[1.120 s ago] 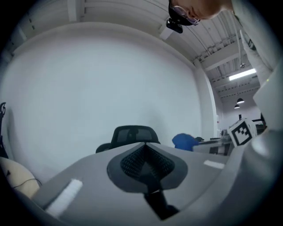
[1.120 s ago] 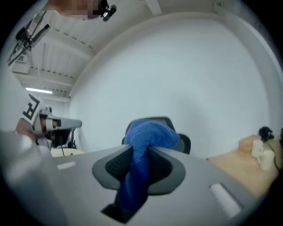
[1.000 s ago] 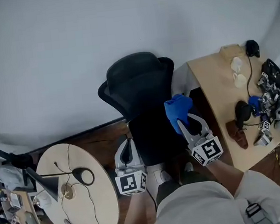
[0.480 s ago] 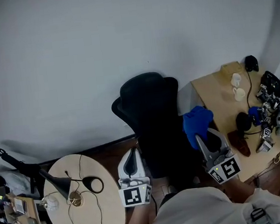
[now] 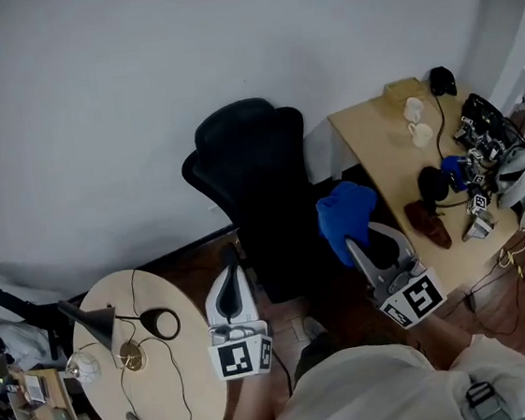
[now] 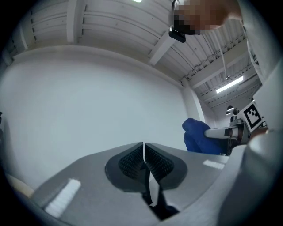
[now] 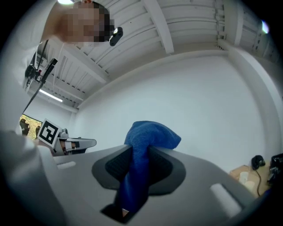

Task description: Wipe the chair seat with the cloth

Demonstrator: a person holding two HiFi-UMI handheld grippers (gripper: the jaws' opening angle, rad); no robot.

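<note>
Right tongs (image 5: 364,237) clenched on bunched blue cloth (image 5: 345,209) near black chair (image 5: 247,159); left tongs (image 5: 231,266) closed, empty.

Black office chair (image 5: 257,181) stands against the white wall, between a round surface (image 5: 185,397) carrying a black cone lamp (image 5: 90,329) and cables, and a rectangular wooden surface (image 5: 380,149) carrying two white mugs (image 5: 415,121) and cluttered gear. Right gripper (image 5: 366,240) has a bunched blue cloth (image 5: 346,212) at its fingers (image 5: 361,261), beside the chair's edge. Left gripper (image 5: 231,272) is low, in front of the chair.
</note>
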